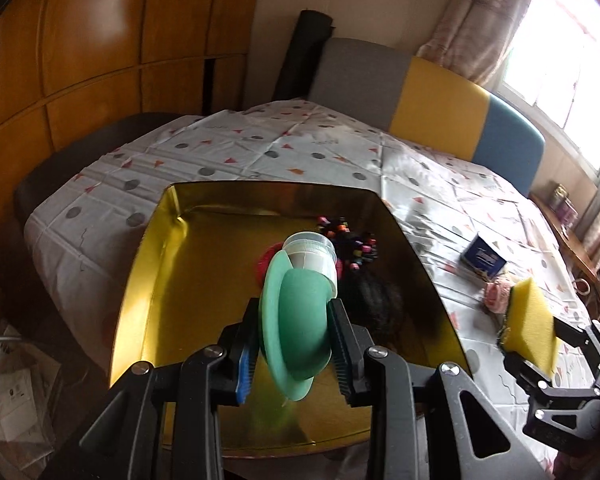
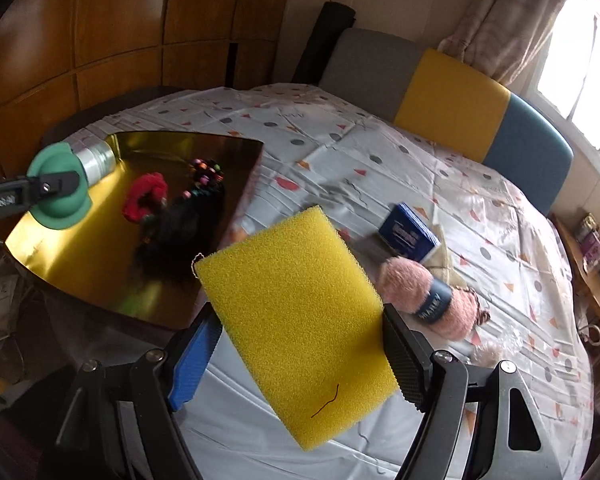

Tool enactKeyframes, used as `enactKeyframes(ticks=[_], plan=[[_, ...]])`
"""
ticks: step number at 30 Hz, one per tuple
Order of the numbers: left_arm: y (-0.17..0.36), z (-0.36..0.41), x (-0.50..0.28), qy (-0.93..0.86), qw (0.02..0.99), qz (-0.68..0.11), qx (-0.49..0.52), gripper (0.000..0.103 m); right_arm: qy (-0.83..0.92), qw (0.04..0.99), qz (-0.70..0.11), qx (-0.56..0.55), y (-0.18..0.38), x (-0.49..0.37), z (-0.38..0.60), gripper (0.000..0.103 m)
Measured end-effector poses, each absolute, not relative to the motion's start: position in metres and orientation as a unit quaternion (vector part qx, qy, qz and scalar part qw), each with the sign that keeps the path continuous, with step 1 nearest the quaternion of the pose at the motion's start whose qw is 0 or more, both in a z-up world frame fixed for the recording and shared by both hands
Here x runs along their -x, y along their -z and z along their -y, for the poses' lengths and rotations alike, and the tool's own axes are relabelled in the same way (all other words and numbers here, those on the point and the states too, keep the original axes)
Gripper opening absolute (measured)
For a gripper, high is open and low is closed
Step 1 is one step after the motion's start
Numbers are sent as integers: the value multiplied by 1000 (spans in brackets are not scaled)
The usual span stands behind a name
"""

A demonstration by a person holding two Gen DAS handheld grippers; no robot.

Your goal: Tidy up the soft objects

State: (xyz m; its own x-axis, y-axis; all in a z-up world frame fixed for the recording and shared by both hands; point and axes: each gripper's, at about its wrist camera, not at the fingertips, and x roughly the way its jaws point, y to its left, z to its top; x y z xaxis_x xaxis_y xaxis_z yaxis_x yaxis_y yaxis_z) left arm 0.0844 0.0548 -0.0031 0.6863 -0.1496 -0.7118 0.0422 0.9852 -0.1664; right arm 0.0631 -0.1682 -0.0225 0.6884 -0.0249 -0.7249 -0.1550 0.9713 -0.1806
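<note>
Table (image 2: 340,152), cloth-covered with dots and triangles, takes most of both views; a striped grey-yellow-blue bench back (image 2: 452,96) runs along its far side. Gold tray (image 1: 188,264) sits at the table's near-left corner and reaches the table edge. Its near rim is by the holder, and its raised walls are visible on the far and left sides.

Step in hand, as I judge it: both soft items are being carried toward the tray for drop-off. It already holds a black fluffy piece (image 2: 180,232), a red scrunchie (image 2: 146,196) and a beaded band (image 2: 206,172), all bunched toward the right half.

Yellow sponge (image 2: 300,312) is clamped by its side edges in the right claw (image 2: 300,356), in the air over the cloth just right of the tray's right wall. Green silicone squeeze bottle (image 1: 296,312), clear-capped, is clamped in the left claw (image 1: 294,344) above the tray's near-middle.

Next move likely calls for the left claw to lower and release onto the bare gold floor left of the pile. The right claw would then lift the sponge over the right wall without clipping it.

Open room: the tray's left half is free. The cloth ahead is mostly bare. Pink yarn skein (image 2: 428,300) and a blue box (image 2: 410,236) sit to the right, apart from the carry path.
</note>
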Motion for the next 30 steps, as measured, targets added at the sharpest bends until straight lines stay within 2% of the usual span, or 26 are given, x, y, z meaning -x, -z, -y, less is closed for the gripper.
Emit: enactKeyframes(ticks=[30], plan=[[14,-73,-115,32,914,-403,42,32,-51,912,-385,132,9,-75,133,79]])
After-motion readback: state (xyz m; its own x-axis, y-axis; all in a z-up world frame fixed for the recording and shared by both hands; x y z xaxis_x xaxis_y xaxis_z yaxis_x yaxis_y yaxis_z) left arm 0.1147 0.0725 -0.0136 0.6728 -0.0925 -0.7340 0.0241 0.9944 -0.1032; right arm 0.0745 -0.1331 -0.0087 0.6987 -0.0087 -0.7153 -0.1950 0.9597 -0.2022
